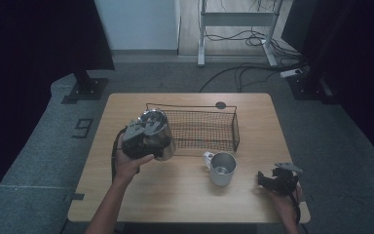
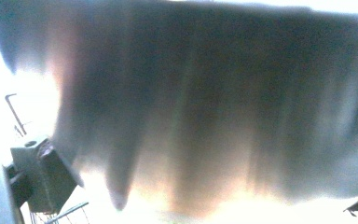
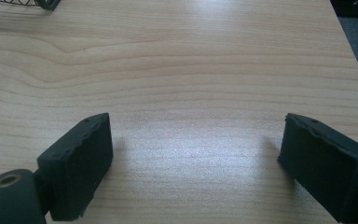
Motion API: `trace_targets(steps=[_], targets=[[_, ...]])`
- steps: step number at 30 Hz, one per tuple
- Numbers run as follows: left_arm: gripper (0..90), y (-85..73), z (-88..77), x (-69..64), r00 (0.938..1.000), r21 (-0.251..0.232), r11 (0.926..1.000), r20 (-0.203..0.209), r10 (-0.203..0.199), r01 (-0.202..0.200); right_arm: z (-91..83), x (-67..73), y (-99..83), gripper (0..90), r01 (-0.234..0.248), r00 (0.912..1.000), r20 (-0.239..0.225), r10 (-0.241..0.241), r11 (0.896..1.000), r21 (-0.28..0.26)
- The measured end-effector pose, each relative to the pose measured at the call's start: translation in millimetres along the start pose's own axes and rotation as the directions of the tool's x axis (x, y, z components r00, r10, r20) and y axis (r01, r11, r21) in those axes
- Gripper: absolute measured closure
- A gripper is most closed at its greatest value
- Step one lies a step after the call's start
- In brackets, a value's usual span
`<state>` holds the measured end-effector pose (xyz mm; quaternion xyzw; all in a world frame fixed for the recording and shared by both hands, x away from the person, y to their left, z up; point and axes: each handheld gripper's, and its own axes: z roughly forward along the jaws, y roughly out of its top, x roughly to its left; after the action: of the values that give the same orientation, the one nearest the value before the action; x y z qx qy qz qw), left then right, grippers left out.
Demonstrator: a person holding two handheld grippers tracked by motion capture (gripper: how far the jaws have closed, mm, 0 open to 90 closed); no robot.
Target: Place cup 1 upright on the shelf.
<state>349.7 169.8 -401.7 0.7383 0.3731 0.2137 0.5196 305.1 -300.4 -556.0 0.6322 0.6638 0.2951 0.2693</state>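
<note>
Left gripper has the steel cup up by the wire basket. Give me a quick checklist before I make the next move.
1. Grip: left gripper closed around the steel cup, shiny wall close up in the left gripper view: ok.
2. Cup lifted off the table: ok.
3. Cup position: at the wire basket's left end; whether it is over the rim: cannot tell.
4. Basket room: mesh floor looks free: ok.
5. Second mug stands apart in front of the basket: ok.
6. Right gripper open, holding nothing, near the table's right edge: ok.
</note>
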Motion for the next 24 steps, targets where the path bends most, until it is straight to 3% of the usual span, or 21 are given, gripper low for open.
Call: trace_targets(steps=[24], targets=[[3.9, 13.5, 10.8, 4.9, 0.9998, 0.004, 0.9999, -0.012, 0.013, -0.013, 0.0, -0.1, 0.0, 9.7, 0.002, 1.0000, 0.001, -0.002, 1.000, -0.002]])
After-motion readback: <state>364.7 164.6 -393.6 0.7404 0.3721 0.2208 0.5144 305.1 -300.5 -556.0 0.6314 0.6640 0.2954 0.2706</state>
